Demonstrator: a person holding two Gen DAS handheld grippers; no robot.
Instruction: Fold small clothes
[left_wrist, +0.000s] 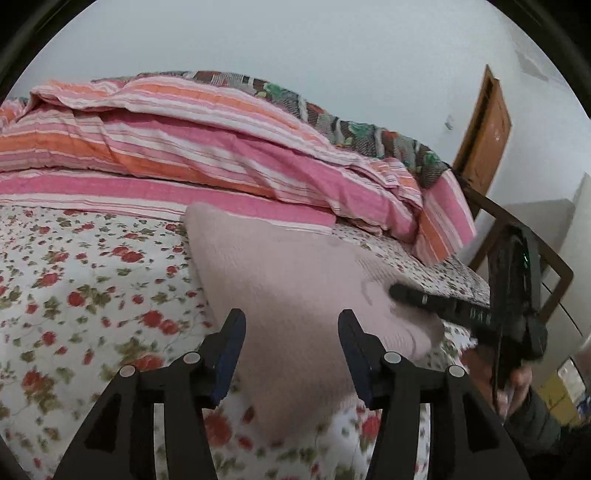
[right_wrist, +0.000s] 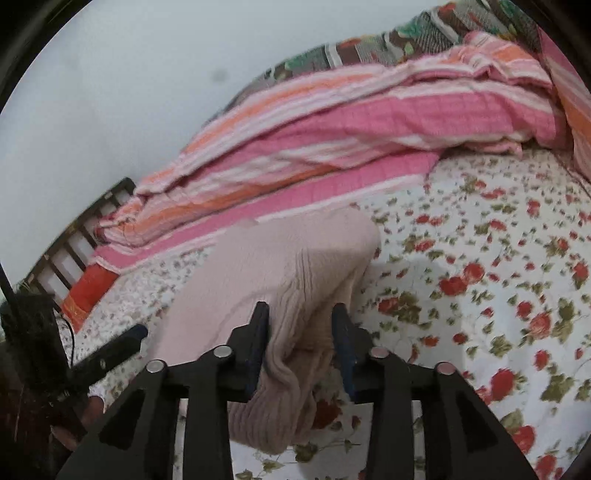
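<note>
Left claw (left_wrist: 291, 354): I see its two fingers spread, with the pink knit garment (left_wrist: 295, 288) lying between and beyond them. The pads do not press the cloth; there is a gap on each side. Nothing gripped on this side.

Right claw (right_wrist: 301, 347): jaws set narrower, and a bunched fold of the pink knit garment (right_wrist: 280, 280) sits between them, ribbed edge hanging down below the fingers. The left pad looks to be against the fold; on the right pad side I see a sliver of space, so I cannot tell whether the cloth is truly pinched or merely resting there.

In the left wrist view, the right claw's dark fingers (left_wrist: 417, 297) lie across the garment's right edge, with a hand (left_wrist: 517, 380) behind them on the handle.

Garment location: on the floral bedsheet (left_wrist: 85, 295), near the front edge of the bed, partly folded into a thick pad, its far corner reaching the quilt.

Further back: a pink and orange striped quilt (left_wrist: 177, 147) heaped along the bed, touching the garment's far edge. Behind it, a patterned dark blanket (left_wrist: 332, 118) with green and red patches. A white wall (left_wrist: 295, 44) beyond, and a brown wooden door (left_wrist: 487, 125) at far right.
</note>
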